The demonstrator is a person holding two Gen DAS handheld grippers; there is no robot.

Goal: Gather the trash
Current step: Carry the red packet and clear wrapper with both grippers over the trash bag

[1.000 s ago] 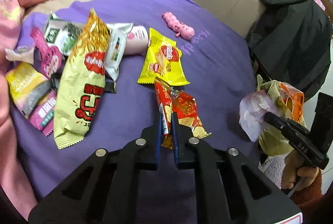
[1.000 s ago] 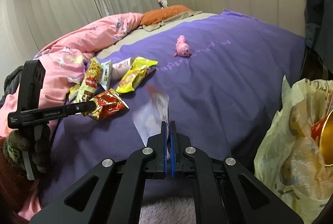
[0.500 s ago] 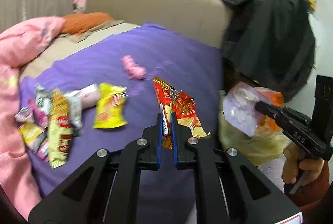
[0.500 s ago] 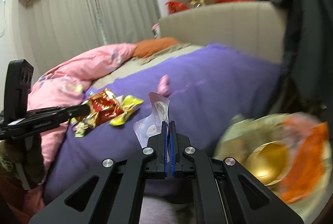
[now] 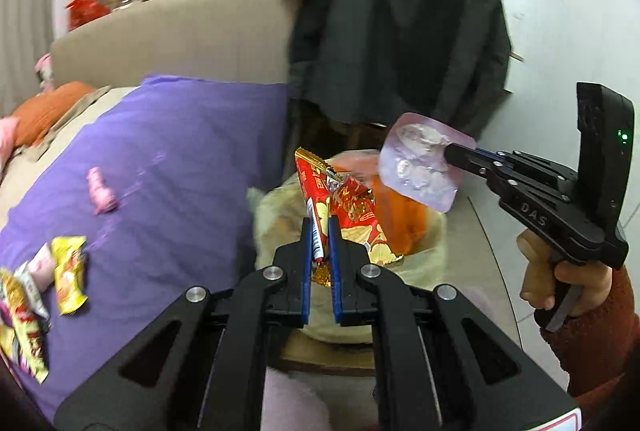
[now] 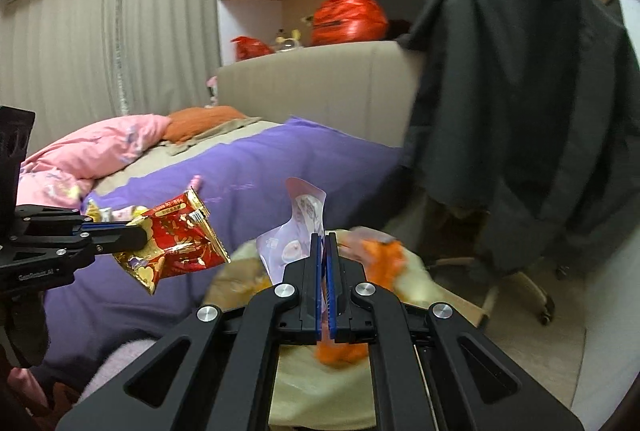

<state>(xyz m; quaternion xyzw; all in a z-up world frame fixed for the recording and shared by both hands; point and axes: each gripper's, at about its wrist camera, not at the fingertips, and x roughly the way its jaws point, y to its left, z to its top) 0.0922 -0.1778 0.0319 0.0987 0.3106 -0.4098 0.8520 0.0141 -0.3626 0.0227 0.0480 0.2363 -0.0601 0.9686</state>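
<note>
1. Here the left hand-held gripper (image 5: 320,231) is clenched on a red snack wrapper (image 5: 352,207), held above the trash bag (image 5: 280,207).
2. The right hand-held gripper (image 6: 325,243) grips a pale plastic wrapper (image 6: 304,219) over that bag.
3. Other wrappers (image 5: 68,271) lie on the purple bed (image 5: 180,159).

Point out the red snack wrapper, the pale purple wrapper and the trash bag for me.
red snack wrapper (image 5: 354,209), left wrist view, on its crinkled red face.
pale purple wrapper (image 5: 418,161), left wrist view, on its flat middle.
trash bag (image 6: 320,391), right wrist view, on its cream near wall.
</note>
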